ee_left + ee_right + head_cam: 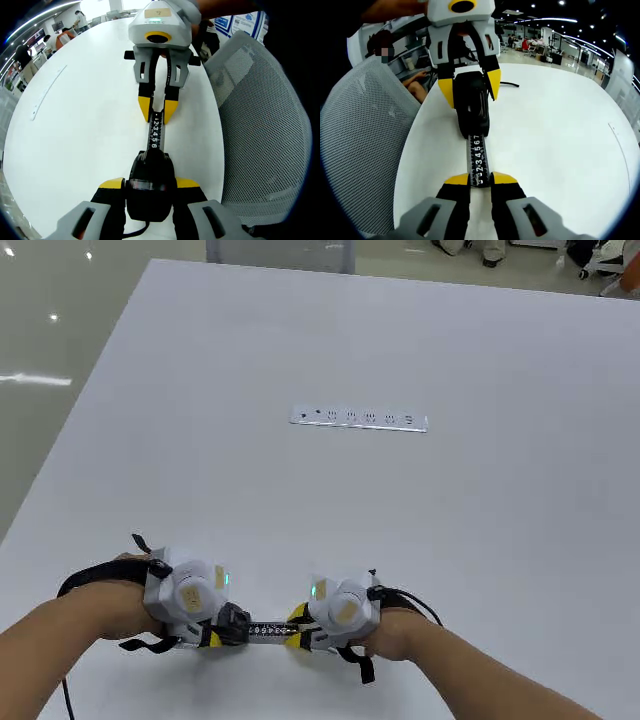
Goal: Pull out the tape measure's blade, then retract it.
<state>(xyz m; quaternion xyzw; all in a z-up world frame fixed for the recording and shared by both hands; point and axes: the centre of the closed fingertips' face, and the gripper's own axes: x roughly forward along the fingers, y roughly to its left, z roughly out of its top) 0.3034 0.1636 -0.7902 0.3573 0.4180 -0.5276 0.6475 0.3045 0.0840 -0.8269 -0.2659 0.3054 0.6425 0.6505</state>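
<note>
A black tape measure case (150, 182) sits clamped between the yellow-tipped fingers of my left gripper (150, 184), low over the white table. Its short blade (155, 132), marked up to about 7, runs out to my right gripper (156, 111), which is shut on the blade's end. In the right gripper view the blade (478, 160) leads from my right gripper (480, 179) to the case (472, 107) held by the left gripper (469, 85). In the head view the two grippers (222, 632) (298, 630) face each other near the table's front edge, with the case (233, 623) and blade (270, 630) between them.
A flat white ruler-like strip (358, 419) lies mid-table, well beyond the grippers. A grey mesh office chair (265, 130) stands at the table's near edge (360, 150). The white tabletop (400, 520) stretches wide ahead. People sit at desks far off.
</note>
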